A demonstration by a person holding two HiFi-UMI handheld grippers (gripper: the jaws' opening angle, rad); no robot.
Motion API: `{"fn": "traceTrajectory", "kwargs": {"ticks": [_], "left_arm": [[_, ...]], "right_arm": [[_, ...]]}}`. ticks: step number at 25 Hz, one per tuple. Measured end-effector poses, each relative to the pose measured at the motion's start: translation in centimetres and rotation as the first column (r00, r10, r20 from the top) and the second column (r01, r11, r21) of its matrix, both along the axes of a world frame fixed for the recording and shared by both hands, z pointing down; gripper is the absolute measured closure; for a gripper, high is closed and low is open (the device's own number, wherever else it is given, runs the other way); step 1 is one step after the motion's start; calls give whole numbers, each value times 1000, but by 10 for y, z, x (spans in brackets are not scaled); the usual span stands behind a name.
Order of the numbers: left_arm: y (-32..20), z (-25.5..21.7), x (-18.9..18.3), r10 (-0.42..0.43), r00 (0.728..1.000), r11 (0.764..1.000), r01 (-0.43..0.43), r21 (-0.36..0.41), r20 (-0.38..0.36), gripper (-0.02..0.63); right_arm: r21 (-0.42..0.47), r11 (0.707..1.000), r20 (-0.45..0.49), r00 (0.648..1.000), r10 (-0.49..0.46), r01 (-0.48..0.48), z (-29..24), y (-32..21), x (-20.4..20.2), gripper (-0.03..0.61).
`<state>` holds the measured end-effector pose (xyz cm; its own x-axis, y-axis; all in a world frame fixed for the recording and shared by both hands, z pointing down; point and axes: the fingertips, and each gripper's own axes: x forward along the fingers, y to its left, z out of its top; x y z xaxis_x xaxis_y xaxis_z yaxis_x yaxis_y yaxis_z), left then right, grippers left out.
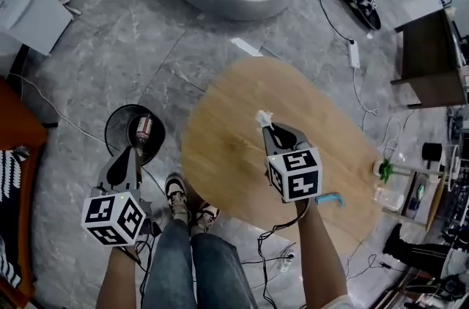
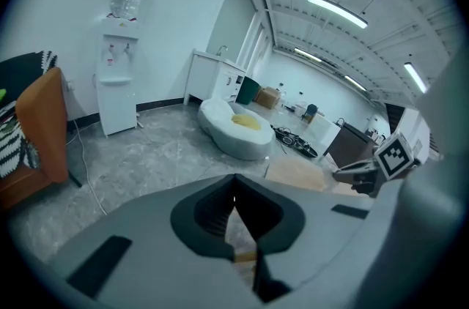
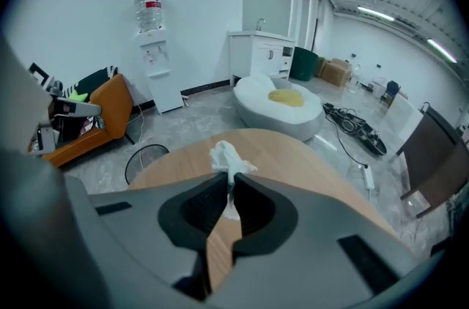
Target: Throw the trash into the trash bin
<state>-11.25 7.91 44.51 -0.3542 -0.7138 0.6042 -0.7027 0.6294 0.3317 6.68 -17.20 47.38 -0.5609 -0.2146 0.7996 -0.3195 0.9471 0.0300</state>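
bin of black round wire mesh [image 1: 111, 126] low at left on the grey stone floor, mouth open upward, a can-like item inside. just beside its near rim, left gripper [image 1: 134, 155], jaws together on nothing. further right, oval pale-wood table [image 1: 227, 154], its curved edge between bin and trash. over that tabletop, right gripper [image 1: 269, 132], jaws clamped on the crumpled white tissue [image 1: 263, 117], pinched low, loose top sprouting above the tips. probably feather-light, soft, crushable, prone to flutter; best kept pinched at the bunched part. must clear the table edge leftward; open floor around the bin, shoes [image 1: 183, 201] close by.
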Motion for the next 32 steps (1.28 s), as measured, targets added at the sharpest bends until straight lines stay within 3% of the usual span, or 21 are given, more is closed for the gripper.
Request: {"fn": "traceTrajectory", "kwargs": {"ticks": [9,18,26,32], "left_arm": [[71,-2,-45,-164,986,987,164,0,11,623],[154,7,-79,-358,934,934,358,-15,8,623],[210,32,-80,-434,901,900,432,-61,-23,623],[240,74,-74,-479,875,876,471,-105,-65,623]], "right_arm": [[-41,979,34,979,-200,201,2,70,-103,551],[-103,904,70,910,-408,414,17,164,-202,551],[-176,847,72,865,-496,501,55,239,-247,551],[-246,832,27,862,-506,497,118,275,-251,552]]}}
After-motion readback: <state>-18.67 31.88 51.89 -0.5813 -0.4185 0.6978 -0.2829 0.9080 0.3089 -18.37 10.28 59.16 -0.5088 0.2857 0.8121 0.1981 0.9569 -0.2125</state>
